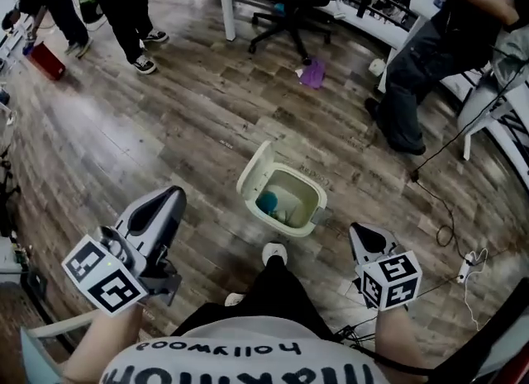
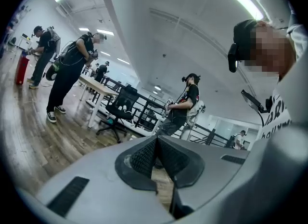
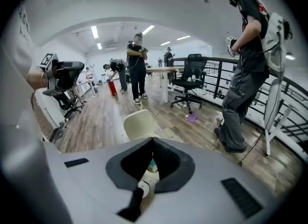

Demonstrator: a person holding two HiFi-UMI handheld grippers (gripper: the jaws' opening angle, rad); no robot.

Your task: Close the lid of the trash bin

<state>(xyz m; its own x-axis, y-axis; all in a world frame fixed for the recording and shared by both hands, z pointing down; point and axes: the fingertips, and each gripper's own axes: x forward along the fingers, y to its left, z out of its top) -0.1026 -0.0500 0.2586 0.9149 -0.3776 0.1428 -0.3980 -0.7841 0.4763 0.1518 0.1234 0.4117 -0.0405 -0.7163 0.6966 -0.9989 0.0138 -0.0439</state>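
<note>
Jaws pressed together, empty, on left gripper (image 1: 169, 196) and right gripper (image 1: 364, 232); smooth grey plastic, ribbed pads (image 2: 142, 158). Ahead between them, on wood-plank floor (image 1: 182, 135), cream trash bin (image 1: 274, 219), rounded lid (image 1: 254, 166) tipped open. Beyond: purple cloth (image 1: 313, 73), black office chair (image 1: 289, 11).

1. Bare floor (image 1: 207, 201) lies open between the left tongs (image 1: 171, 201) and the raised lid (image 1: 254, 169) of the trash bin (image 1: 281, 221).
2. The person's shoe (image 1: 274, 253) sits between both tongs, just short of the bin.
3. A cable (image 1: 438, 209) trails right of the right tongs (image 1: 364, 235).
</note>
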